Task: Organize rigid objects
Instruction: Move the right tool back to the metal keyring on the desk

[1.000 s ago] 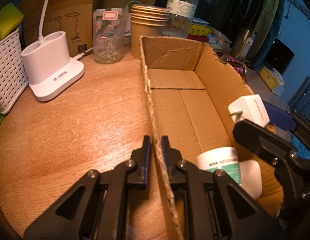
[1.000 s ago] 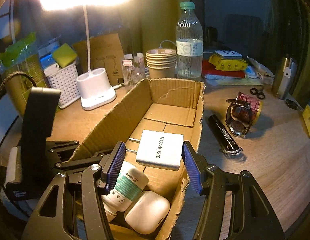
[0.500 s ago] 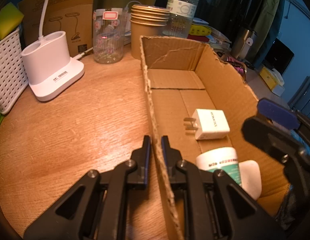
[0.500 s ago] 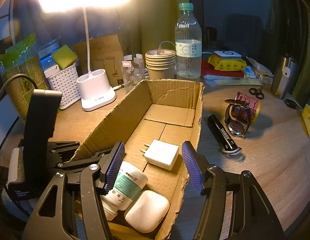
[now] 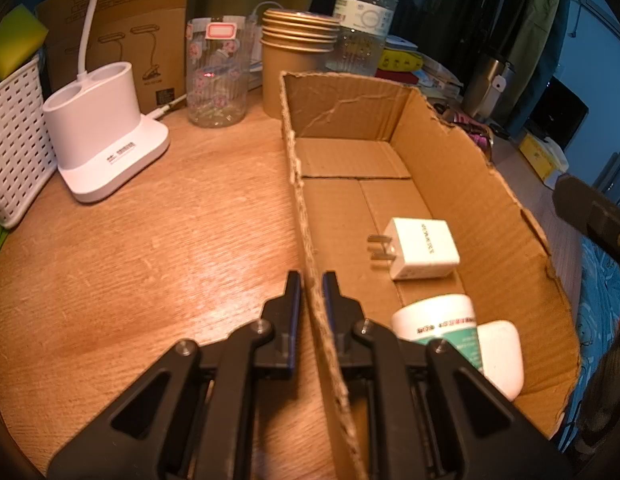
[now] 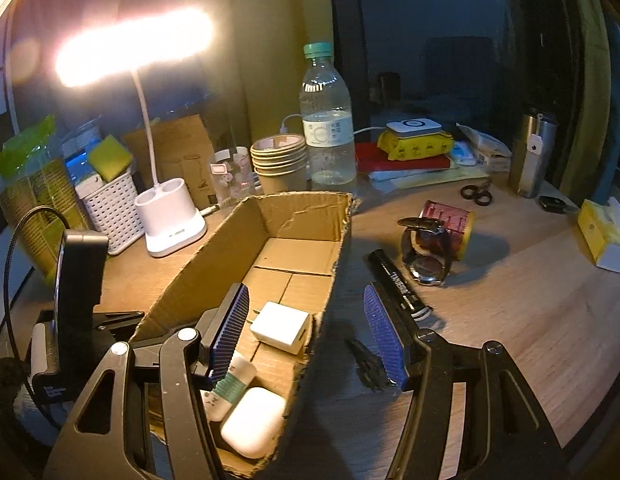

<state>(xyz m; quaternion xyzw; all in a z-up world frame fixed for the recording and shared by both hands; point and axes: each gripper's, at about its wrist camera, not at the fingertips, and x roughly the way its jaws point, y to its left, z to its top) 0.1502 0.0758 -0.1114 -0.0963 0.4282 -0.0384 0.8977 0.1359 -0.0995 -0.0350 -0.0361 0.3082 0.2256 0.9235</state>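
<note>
While the left gripper is pinched tight on the cardboard box's side wall, one finger outside and one inside, the right gripper hangs over the box's near end with its blue pads wide apart and nothing between them. One pad sits above the inside of the box, the other out past the box's wall over the wooden table.

Stuff already in the box: a white charger plug lying flat on the floor about mid-box, prongs aimed at the wall the left gripper holds. Closer to the near end there's a white bottle with a green band lying on its side, and a white earbud case touching it, tucked toward the near corner.

Outside the box, on the side away from the clamped wall: a black flashlight just beside the box, then a wristwatch leaning against a red can on its side. A small dark tool lies near the box under the right gripper, can't make out what it is.

Past the box's far end stand a water bottle and stacked paper cups. A lit desk lamp is on the clamped-wall side.
</note>
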